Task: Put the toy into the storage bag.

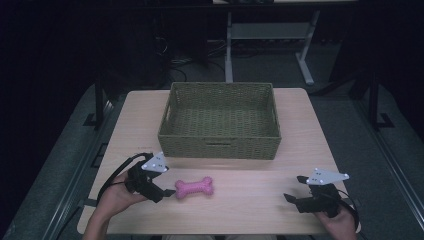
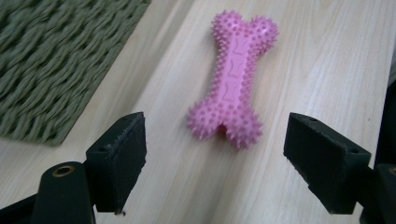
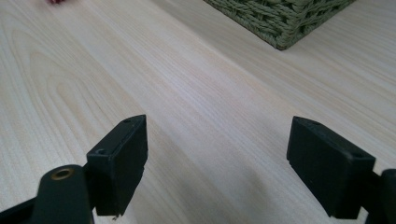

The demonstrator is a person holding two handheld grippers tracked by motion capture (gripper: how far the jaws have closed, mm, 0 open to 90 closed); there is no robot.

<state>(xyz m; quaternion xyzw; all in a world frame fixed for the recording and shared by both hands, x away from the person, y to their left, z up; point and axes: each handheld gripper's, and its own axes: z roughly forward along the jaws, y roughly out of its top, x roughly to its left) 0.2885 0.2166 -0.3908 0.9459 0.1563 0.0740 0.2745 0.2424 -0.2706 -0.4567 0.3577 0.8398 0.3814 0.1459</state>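
Slippage is the main risk: the pink spiked dog-bone toy [image 2: 236,79] lies flat on the table [image 1: 250,205] just ahead of the left gripper [image 2: 215,163], lengthwise between its wide-open jaws and not yet touched. Closing on the knobby near end, rather than on the narrow shaft beyond it, would likely let the soft spikes squirm out or spin the toy away. The right gripper [image 3: 215,163], jaws equally spread, holds nothing over bare wood well off to the side. Beyond both sets of jaws stands the green wicker basket [image 1: 218,147], which looks empty.
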